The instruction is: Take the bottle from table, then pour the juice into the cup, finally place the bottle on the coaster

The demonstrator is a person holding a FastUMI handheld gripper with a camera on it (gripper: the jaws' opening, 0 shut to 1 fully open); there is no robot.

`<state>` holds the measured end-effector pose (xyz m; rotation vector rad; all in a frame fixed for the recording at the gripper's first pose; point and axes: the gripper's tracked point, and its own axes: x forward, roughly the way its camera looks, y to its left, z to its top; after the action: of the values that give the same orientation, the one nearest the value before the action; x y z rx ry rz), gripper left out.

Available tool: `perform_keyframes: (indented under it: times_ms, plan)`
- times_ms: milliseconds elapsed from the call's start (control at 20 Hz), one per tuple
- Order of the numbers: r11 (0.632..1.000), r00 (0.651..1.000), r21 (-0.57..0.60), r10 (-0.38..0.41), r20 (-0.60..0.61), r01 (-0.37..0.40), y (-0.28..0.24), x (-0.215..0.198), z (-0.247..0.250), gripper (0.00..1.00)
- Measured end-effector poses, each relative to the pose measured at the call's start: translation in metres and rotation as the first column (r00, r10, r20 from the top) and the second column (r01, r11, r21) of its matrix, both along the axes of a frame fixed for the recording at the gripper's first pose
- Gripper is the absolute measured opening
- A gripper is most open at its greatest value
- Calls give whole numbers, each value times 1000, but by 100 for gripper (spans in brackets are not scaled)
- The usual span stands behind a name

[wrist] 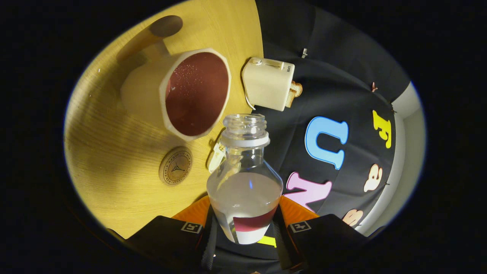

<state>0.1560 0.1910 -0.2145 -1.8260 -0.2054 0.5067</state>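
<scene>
- Bench (114,182): pale wood; its far edge is cut off by the booth wall.
- Cup (182,95): white, holding red juice, just beyond the bottle mouth.
- Toaster (268,82): white; small top lettering unreadable.
- Bottle (245,179): clear, uncapped, tilted, little red juice left; its base is hidden.
- Tool (245,228): fingers closed against both bottle sides, gripping it.
- Coaster (175,166): round, wooden; ring of engraved text illegible.
</scene>
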Motion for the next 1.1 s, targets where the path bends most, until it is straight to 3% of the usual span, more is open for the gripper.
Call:
perform_keyframes:
  times_ms: [800, 1100]
  plan:
    - [977, 989, -176, 131, 69, -117, 9, 4, 13, 67]
    - [972, 983, -190, 159, 95, -139, 16, 5, 26, 67]
